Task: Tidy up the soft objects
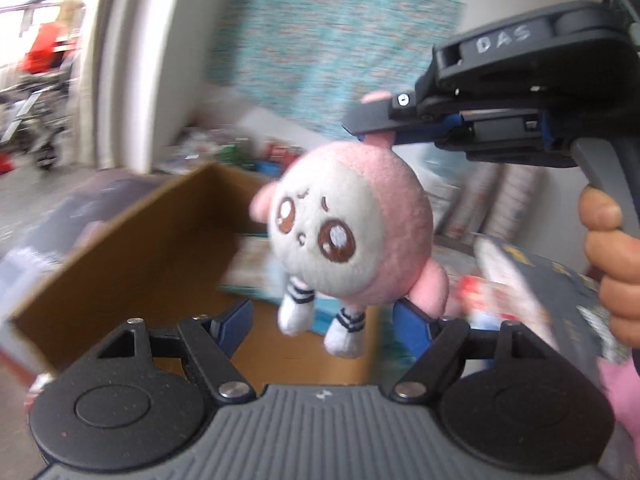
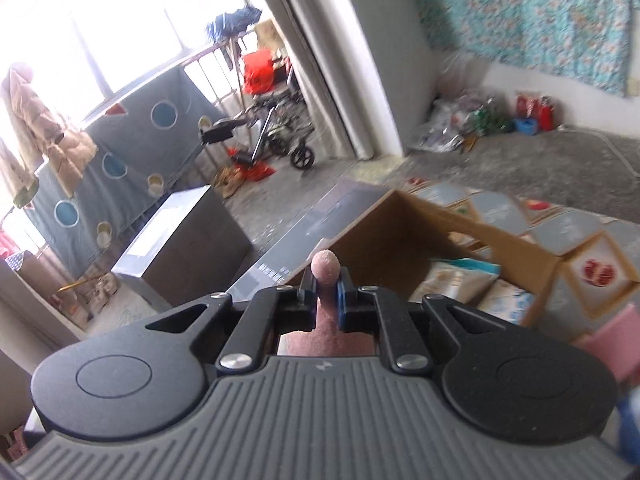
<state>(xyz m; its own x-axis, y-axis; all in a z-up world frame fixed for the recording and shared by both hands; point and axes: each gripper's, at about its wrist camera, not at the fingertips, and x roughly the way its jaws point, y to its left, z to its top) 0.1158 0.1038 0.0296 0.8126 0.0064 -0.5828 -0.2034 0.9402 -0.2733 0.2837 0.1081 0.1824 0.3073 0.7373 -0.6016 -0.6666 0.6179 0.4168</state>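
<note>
A pink and white plush toy (image 1: 348, 232) with big brown eyes hangs in the air by one ear. My right gripper (image 1: 372, 124) comes in from the upper right and is shut on that ear. In the right wrist view the pink ear (image 2: 327, 268) pokes out between the shut fingers of the right gripper (image 2: 325, 292). My left gripper (image 1: 324, 324) is open below the toy. The toy's white feet dangle between its blue pads without being pressed. An open cardboard box (image 1: 140, 240) lies just behind, also seen as the cardboard box (image 2: 400, 220), with pale packets (image 2: 460, 280) inside.
A person's hand (image 1: 608, 256) holds the right gripper's handle. A grey box (image 2: 184, 232) stands on the floor to the left, and a wheelchair (image 2: 280, 136) sits by the balcony door. Patterned tiles (image 2: 600, 272) lie right of the cardboard box. Clutter (image 2: 480, 120) lines the far wall.
</note>
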